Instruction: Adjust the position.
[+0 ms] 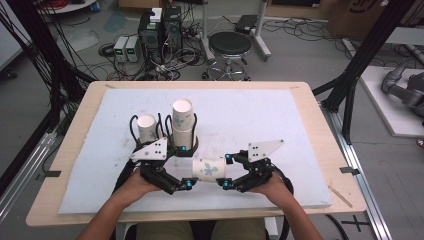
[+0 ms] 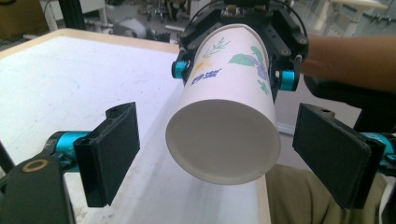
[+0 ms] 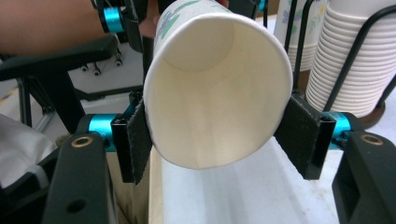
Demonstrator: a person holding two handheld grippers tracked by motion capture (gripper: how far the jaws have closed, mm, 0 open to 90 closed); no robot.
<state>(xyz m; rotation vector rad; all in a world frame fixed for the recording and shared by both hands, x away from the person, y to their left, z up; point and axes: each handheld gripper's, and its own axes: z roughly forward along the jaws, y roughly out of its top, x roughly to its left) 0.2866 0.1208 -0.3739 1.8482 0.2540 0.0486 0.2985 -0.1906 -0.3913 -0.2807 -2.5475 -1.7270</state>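
A white paper cup (image 1: 209, 169) with green and blue leaf prints lies level in the air over the table's front edge, between my two grippers. My right gripper (image 1: 226, 171) is shut on its rim end; in the right gripper view both pads (image 3: 137, 140) press the cup (image 3: 215, 93) and flatten its mouth a little. My left gripper (image 1: 186, 166) stands open around the base end. In the left gripper view its pads (image 2: 116, 149) stay clear of the cup (image 2: 224, 121) on both sides, and the right gripper (image 2: 233, 74) grips farther off.
Two stacks of paper cups in black wire holders (image 1: 182, 120) (image 1: 147, 127) stand just behind my left hand, and show close by at the right of the right gripper view (image 3: 350, 60). A white mat (image 1: 280, 120) covers the wooden table. A stool (image 1: 230, 47) stands beyond it.
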